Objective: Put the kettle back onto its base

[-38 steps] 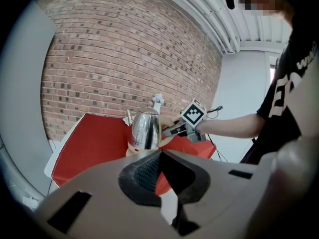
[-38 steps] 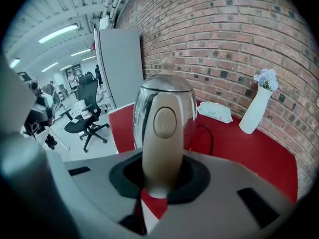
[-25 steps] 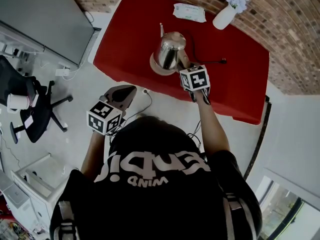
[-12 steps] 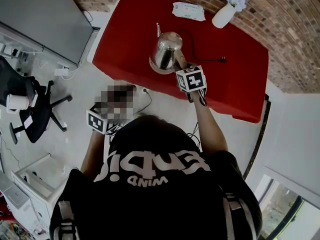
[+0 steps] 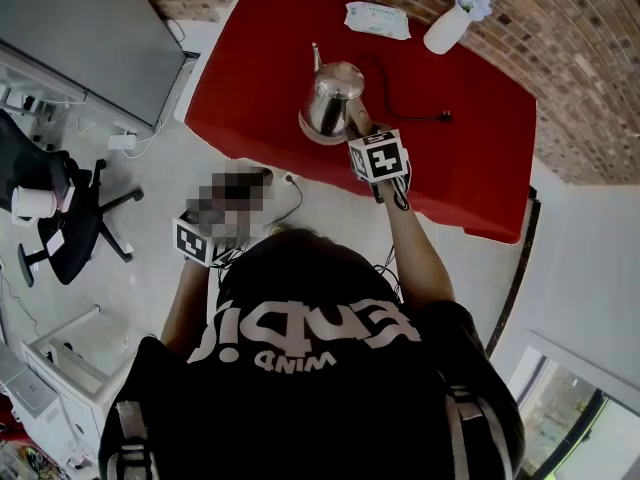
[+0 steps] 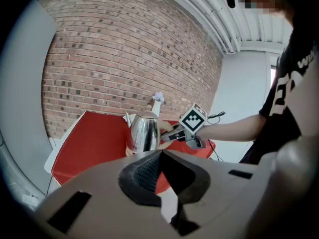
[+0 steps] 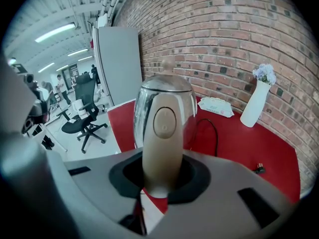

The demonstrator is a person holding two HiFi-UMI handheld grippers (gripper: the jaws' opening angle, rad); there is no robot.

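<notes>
This is an open-plan office, shown by a black swivel chair on the pale floor at left, ceiling strip lights at upper left, and a bare brick wall behind the red counter.

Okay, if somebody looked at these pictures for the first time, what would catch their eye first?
The shiny steel kettle stands out first, near the person's edge of the bright red table, its beige handle clamped in the right gripper. Next comes the white vase of flowers at the table's far edge, by the brick wall.
</notes>
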